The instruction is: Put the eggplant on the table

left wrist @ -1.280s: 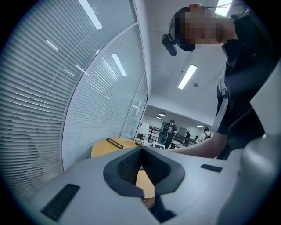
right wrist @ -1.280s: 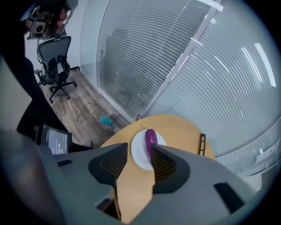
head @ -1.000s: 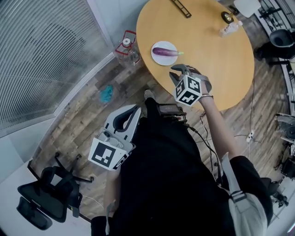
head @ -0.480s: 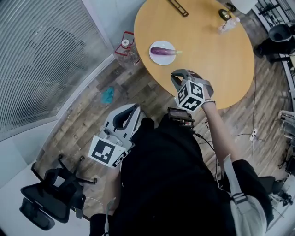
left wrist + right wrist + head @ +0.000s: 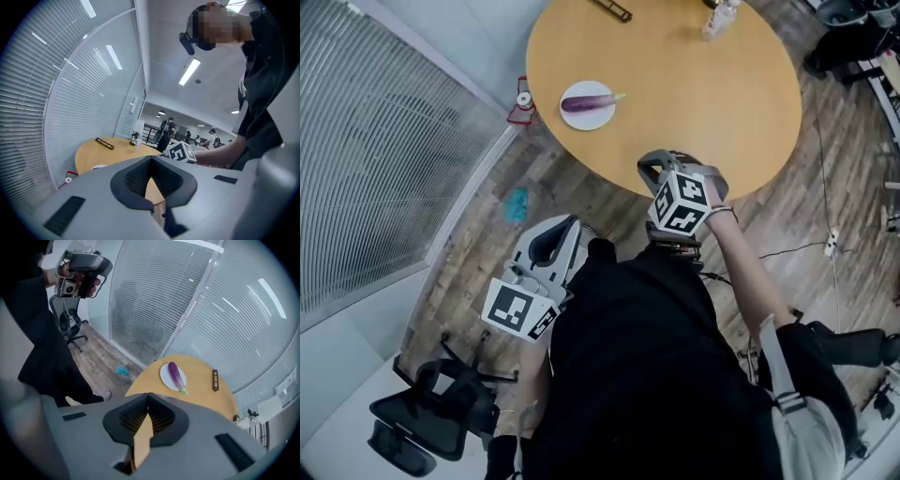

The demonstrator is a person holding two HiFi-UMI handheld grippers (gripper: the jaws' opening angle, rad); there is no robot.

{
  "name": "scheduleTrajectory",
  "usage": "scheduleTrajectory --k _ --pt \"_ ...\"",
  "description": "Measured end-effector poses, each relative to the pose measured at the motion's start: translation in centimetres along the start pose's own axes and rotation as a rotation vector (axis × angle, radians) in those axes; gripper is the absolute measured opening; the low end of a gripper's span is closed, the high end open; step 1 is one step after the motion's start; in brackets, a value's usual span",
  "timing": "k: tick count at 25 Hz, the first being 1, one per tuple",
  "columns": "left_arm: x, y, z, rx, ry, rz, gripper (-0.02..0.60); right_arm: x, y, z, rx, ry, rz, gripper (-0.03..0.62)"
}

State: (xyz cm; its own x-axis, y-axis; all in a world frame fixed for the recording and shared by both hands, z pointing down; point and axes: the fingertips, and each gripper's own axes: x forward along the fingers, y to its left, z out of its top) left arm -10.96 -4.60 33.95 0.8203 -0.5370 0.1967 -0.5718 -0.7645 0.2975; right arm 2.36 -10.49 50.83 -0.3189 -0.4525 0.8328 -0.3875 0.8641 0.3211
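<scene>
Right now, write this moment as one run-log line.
eggplant: on plate, table | right gripper: jaws shut, empty | left gripper: jaws shut, empty

The floor [image 5: 478, 272] is made of brown wood planks. A round wooden table [image 5: 703, 112] with a light yellow top stands on it, near a long glass wall [image 5: 384, 141] that is covered with white horizontal blinds. 1 black office chair [image 5: 431, 422] stands farther along this wall, well apart from the table. In the left gripper view, a long ceiling lamp [image 5: 190, 71] shines on the white ceiling.
</scene>
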Motion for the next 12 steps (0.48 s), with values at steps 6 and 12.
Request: scheduleTrajectory --k 6,12 --pt "4.1 -6.0 -1.3 0.021 0.042 -0.073 0.011 -3.4 2.1 -6.7 0.065 0.014 0.018 0.018" --pt "7.3 -13.2 -3.2 0.023 0.073 -0.129 0.011 -7.7 5.0 -13.6 0.134 0.016 0.011 0.018"
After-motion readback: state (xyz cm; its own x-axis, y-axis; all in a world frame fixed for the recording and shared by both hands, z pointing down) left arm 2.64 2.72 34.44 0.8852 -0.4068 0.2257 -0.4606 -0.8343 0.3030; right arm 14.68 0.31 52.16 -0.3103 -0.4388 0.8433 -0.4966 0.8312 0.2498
